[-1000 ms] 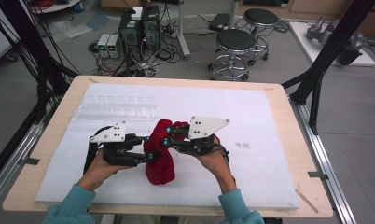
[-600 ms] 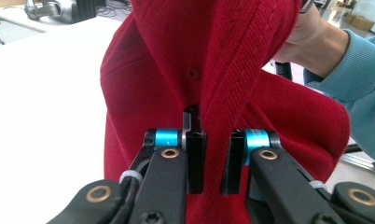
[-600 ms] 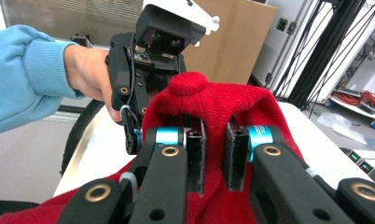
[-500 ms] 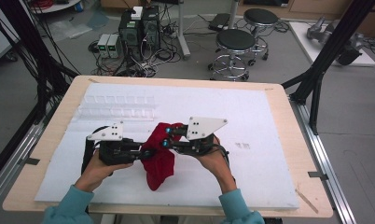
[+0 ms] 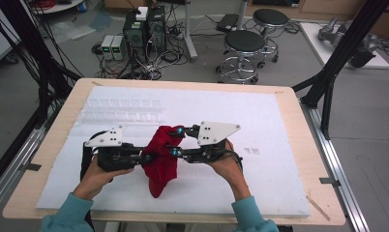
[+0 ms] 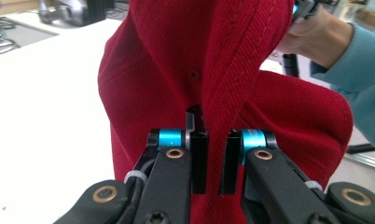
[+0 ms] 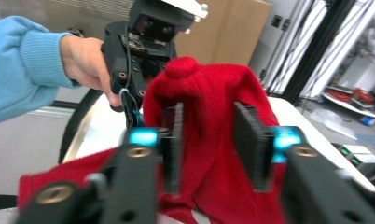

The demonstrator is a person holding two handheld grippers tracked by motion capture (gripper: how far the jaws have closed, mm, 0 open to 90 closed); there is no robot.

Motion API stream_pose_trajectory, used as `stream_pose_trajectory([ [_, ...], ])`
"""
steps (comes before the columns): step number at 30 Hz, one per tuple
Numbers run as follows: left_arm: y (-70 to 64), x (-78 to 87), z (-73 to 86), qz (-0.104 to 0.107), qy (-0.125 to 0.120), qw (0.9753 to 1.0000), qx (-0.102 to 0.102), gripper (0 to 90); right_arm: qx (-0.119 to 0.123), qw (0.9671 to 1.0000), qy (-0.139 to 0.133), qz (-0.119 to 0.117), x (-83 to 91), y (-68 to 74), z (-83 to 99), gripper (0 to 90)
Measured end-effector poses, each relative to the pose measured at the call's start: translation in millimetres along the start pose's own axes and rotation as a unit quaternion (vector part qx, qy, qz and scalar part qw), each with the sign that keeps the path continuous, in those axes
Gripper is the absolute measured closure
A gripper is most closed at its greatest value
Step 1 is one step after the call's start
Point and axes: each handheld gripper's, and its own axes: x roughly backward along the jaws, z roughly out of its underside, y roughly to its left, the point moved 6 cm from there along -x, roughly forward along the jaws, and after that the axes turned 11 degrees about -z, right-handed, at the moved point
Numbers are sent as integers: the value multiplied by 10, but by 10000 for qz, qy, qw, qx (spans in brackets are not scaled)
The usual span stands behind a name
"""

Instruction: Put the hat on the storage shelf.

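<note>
1. The red cloth [image 5: 162, 157] hangs between the two tongs above the white table [image 5: 279, 125], near the person's edge. Its lower end droops toward the table; whether it touches I cannot tell.

2. The left tongs [image 6: 212, 161] are pressed together on a stitched fold of the cloth, which runs up between the black jaws. In the high view these tongs [image 5: 146, 158] meet the cloth's left side.

3. The right tongs [image 7: 213, 147] stand spread, with the cloth in the gap between the jaws; they are not pinching it here. In the high view they [image 5: 175, 141] sit at the cloth's upper right.

4. Handling, as a judgement: the cloth is a soft, twilled knit, light and limp. It sags and bunches wherever it is not held, so it will not keep a shape of its own. It looks neither slippery nor fragile; the ribbed jaw faces should bite the weave well.

5. Where to hold: the stitched hem or seam is the thickest, firmest part and least likely to slide out. A single layer mid-panel would stretch and pull loose.

6. With one pinch only, the weight hangs from the left tongs; a second hold on the far edge would let the cloth be spread flat.
</note>
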Motion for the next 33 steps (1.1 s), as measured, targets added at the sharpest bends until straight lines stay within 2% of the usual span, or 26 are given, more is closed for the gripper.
stream_pose_trajectory([
  [1,7,10,-2,-8,-12,10000,-2,863,-7,10000,2,-1,7,-2,3,568],
  [2,7,14,-3,-6,-22,10000,-3,863,-48,10000,-25,1,10,-2,4,517],
  [3,6,19,-5,-2,-31,10000,5,863,-61,10000,-39,19,8,-5,3,432],
  [4,6,21,-6,-15,-35,10000,7,863,-101,9998,-40,153,1,-23,4,323],
  [6,12,26,-3,-58,-19,10000,-11,863,-192,9994,-17,286,-10,-45,17,231],
  [7,14,27,-3,-73,-16,10000,-12,863,-280,9992,-36,266,-17,-48,22,195],
  [9,23,32,-3,-88,-20,10000,-12,863,-361,9989,13,293,-25,-51,34,161],
  [12,37,40,-6,-131,-30,9999,7,862,-392,9987,87,325,-31,-50,46,156],
  [18,32,37,1,-106,18,9999,9,864,-446,9984,11,348,-1,-39,28,153],
  [25,134,77,-48,-469,-106,9987,163,865,-580,9972,-78,459,49,-12,5,138],
  [29,227,113,-109,-803,-143,9962,315,865,-730,9957,-147,556,70,21,14,132],
  [31,251,115,-132,-893,-148,9953,352,865,-793,9948,-19,638,71,61,45,125],
  [33,283,115,-159,-1063,-183,9933,417,865,-801,9947,38,643,70,72,52,125],
])
